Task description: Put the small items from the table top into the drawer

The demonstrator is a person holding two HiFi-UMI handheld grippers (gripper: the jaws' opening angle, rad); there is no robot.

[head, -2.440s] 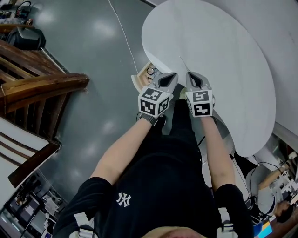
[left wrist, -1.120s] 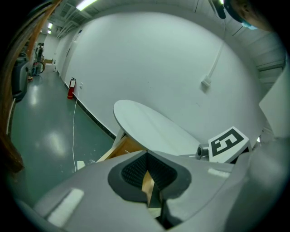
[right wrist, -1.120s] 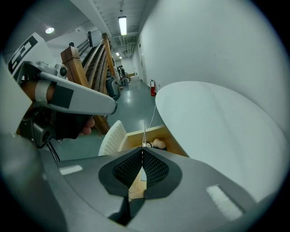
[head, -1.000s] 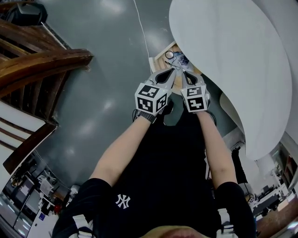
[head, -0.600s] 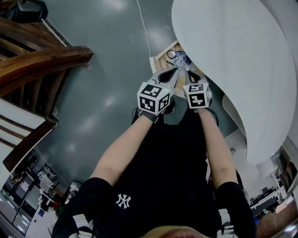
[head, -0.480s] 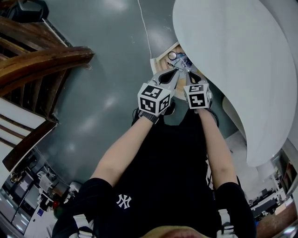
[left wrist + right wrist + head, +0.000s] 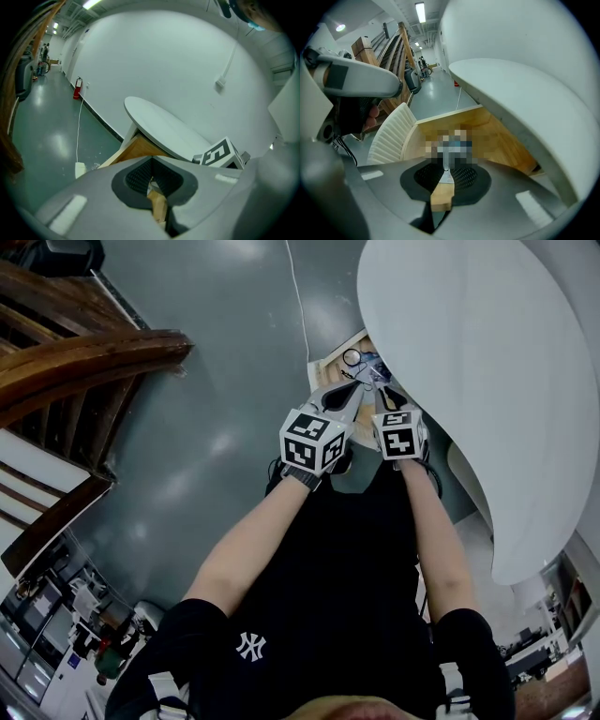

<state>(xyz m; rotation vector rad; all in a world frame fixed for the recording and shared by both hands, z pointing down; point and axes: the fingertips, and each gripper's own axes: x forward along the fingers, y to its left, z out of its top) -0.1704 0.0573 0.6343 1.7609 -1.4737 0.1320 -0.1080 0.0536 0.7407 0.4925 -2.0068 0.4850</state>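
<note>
A wooden drawer (image 7: 330, 360) stands pulled out from under the round white table (image 7: 469, 352). Small items (image 7: 364, 360) lie inside it, among them a ring and something blue. My left gripper (image 7: 354, 390) and right gripper (image 7: 383, 390) hang side by side at the drawer's near edge, both shut with nothing between the jaws. In the left gripper view the shut tips (image 7: 152, 183) point at the drawer's side (image 7: 136, 147) under the table (image 7: 164, 124). In the right gripper view the shut tips (image 7: 445, 174) face the open drawer (image 7: 501, 140) and its ribbed white front (image 7: 391, 133).
Dark wooden beams (image 7: 84, 352) fill the left of the head view. A white cable (image 7: 298, 296) runs across the grey floor (image 7: 206, 446) towards the drawer. A red fire extinguisher (image 7: 76, 88) stands by the far wall.
Both grippers have come off the table's edge and down to the drawer's near edge, staying shut and close together. The drawer and table have shifted rightward in the head view.
</note>
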